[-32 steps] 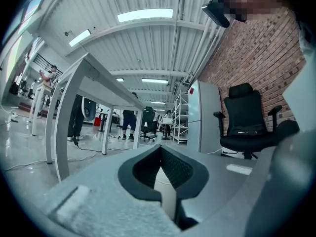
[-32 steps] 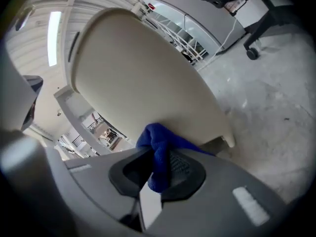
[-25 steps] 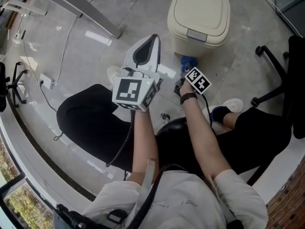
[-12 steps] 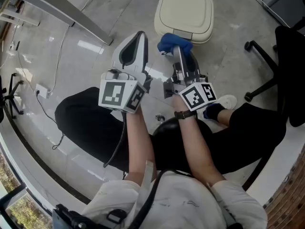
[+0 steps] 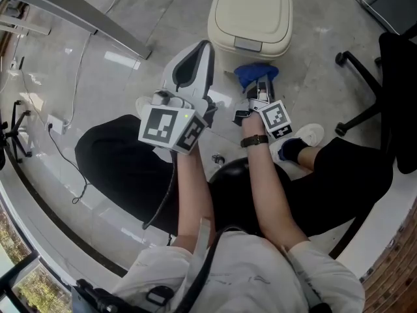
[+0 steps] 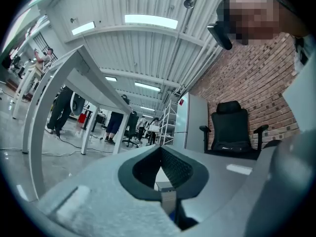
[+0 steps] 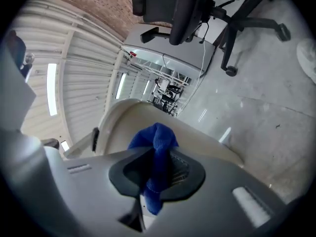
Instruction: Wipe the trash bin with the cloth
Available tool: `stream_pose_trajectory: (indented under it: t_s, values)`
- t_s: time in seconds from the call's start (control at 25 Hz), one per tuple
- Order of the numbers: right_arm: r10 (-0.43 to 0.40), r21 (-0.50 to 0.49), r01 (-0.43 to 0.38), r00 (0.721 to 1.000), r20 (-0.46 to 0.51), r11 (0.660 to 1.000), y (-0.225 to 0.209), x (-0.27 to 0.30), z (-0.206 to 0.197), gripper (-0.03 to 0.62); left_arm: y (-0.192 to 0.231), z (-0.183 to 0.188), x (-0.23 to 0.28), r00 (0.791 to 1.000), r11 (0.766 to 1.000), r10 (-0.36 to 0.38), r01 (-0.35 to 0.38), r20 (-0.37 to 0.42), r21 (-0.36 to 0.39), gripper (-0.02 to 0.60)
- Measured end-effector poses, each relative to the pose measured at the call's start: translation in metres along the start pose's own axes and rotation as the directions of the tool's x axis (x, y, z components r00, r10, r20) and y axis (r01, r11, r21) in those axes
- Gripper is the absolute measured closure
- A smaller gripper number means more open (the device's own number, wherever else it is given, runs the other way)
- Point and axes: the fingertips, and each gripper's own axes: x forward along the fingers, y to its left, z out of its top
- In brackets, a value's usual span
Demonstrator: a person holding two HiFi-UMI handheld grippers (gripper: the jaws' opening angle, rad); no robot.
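Before the beige plastic lidded trash bin (image 5: 251, 8) on the floor, the right tongs (image 5: 259, 87) pinch the bunched blue cloth (image 5: 255, 75), now lower than half a second ago, just beside the bin's front; wiping probably starts here. Left tongs (image 5: 203, 54) pressed together, empty, held aside.

Soft cloth, hard plastic, polished floor

The cloth (image 7: 155, 135) is blue, napped and matt, between the black ribbed pads (image 7: 180, 170) of the right claw (image 7: 158, 154). The left claw (image 6: 161, 149) has a grey matt plastic shell. The trash bin (image 5: 251, 18) is smooth cream plastic. The grey floor (image 5: 176, 12) is glossy and mirrors lights.
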Motion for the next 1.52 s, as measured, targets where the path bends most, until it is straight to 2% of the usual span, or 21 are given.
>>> stream_pose_trajectory:
  t_s: [0.08, 0.2, 0.28, 0.36, 0.48, 0.56, 0.68, 0.76, 0.92, 1.0, 1.08, 1.12, 1.16, 1.2, 1.24, 1.28, 1.32, 1.36, 1.4, 1.44, 1.52]
  values:
    - [-0.057, 0.013, 0.057, 0.998, -0.011, 0.998, -0.026, 0.007, -0.018, 0.554, 0.000, -0.008, 0.004, 1.000, 1.000, 0.003, -0.003, -0.020, -0.002, 0.581]
    - [-0.199, 0.089, 0.204, 0.978, -0.062, 0.975, -0.078, 0.012, -0.052, 0.554, 0.000, -0.016, 0.007, 0.999, 1.000, 0.004, -0.004, -0.043, -0.003, 0.581]
    - [-0.290, 0.105, 0.304, 0.948, -0.131, 0.947, -0.111, 0.013, -0.079, 0.554, 0.003, -0.019, 0.006, 0.998, 1.000, 0.010, -0.010, -0.058, 0.001, 0.581]
    - [-0.362, 0.058, 0.381, 0.909, -0.209, 0.923, -0.140, 0.015, -0.099, 0.554, 0.006, -0.023, 0.006, 0.997, 1.000, 0.016, -0.015, -0.074, 0.008, 0.581]
    - [-0.439, -0.027, 0.450, 0.856, -0.274, 0.893, -0.173, 0.015, -0.100, 0.554, 0.008, -0.029, 0.007, 0.996, 1.000, 0.023, -0.021, -0.085, 0.014, 0.581]
    - [-0.431, -0.005, 0.447, 0.860, -0.274, 0.894, -0.175, 0.012, -0.093, 0.553, 0.011, -0.029, 0.006, 0.996, 0.999, 0.032, -0.031, -0.082, 0.015, 0.581]
    - [-0.341, 0.046, 0.365, 0.902, -0.264, 0.930, -0.148, 0.001, -0.083, 0.553, 0.012, -0.026, 0.006, 0.997, 0.999, 0.035, -0.035, -0.075, 0.009, 0.581]
    - [-0.285, 0.040, 0.305, 0.923, -0.258, 0.951, -0.129, -0.008, -0.060, 0.553, -0.001, -0.022, 0.013, 0.998, 1.000, 0.002, -0.002, -0.057, -0.001, 0.581]
    - [-0.190, -0.042, 0.186, 0.931, -0.312, 0.982, -0.086, -0.019, -0.006, 0.551, -0.038, -0.007, 0.022, 0.997, 0.997, -0.078, 0.078, -0.019, 0.006, 0.581]
    - [-0.084, -0.078, 0.062, 0.939, -0.334, 0.995, -0.047, -0.019, 0.026, 0.551, -0.055, 0.000, 0.022, 0.994, 0.994, -0.106, 0.106, -0.004, 0.008, 0.581]
    - [0.078, -0.061, -0.104, 0.936, -0.343, 0.993, 0.004, -0.021, 0.060, 0.551, -0.069, 0.006, 0.023, 0.992, 0.992, -0.129, 0.129, 0.006, 0.009, 0.581]
    - [0.186, -0.023, -0.206, 0.921, -0.341, 0.978, 0.033, -0.026, 0.076, 0.551, -0.075, 0.010, 0.024, 0.990, 0.990, -0.140, 0.140, 0.009, 0.011, 0.581]
    - [0.318, 0.039, -0.324, 0.888, -0.331, 0.945, 0.065, -0.032, 0.090, 0.553, -0.080, 0.013, 0.024, 0.988, 0.989, -0.151, 0.151, 0.011, 0.012, 0.581]
    - [0.467, 0.121, -0.452, 0.831, -0.303, 0.884, 0.099, -0.040, 0.102, 0.553, -0.084, 0.017, 0.025, 0.987, 0.987, -0.160, 0.160, 0.011, 0.013, 0.581]
    - [0.603, 0.205, -0.567, 0.756, -0.254, 0.798, 0.130, -0.048, 0.112, 0.553, -0.086, 0.019, 0.025, 0.986, 0.986, -0.168, 0.167, 0.012, 0.016, 0.581]
    - [0.698, 0.268, -0.647, 0.689, -0.196, 0.714, 0.153, -0.053, 0.120, 0.553, -0.087, 0.021, 0.025, 0.985, 0.985, -0.172, 0.172, 0.012, 0.019, 0.581]
    - [0.741, 0.300, -0.684, 0.654, -0.150, 0.665, 0.163, -0.051, 0.123, 0.553, -0.088, 0.022, 0.026, 0.985, 0.985, -0.172, 0.172, 0.011, 0.023, 0.581]
    - [0.737, 0.305, -0.680, 0.663, -0.133, 0.667, 0.161, -0.042, 0.121, 0.553, -0.088, 0.021, 0.027, 0.986, 0.985, -0.168, 0.168, 0.010, 0.027, 0.581]
    - [0.691, 0.288, -0.638, 0.708, -0.147, 0.714, 0.145, -0.029, 0.114, 0.553, -0.088, 0.018, 0.030, 0.987, 0.986, -0.162, 0.162, 0.004, 0.031, 0.581]
    - [0.610, 0.257, -0.562, 0.772, -0.179, 0.786, 0.119, -0.015, 0.102, 0.553, -0.089, 0.013, 0.033, 0.988, 0.987, -0.154, 0.155, -0.008, 0.035, 0.581]
    - [0.385, 0.214, -0.337, 0.889, -0.248, 0.917, 0.051, 0.004, 0.074, 0.553, -0.087, 0.003, 0.039, 0.991, 0.991, -0.130, 0.131, -0.042, 0.038, 0.581]
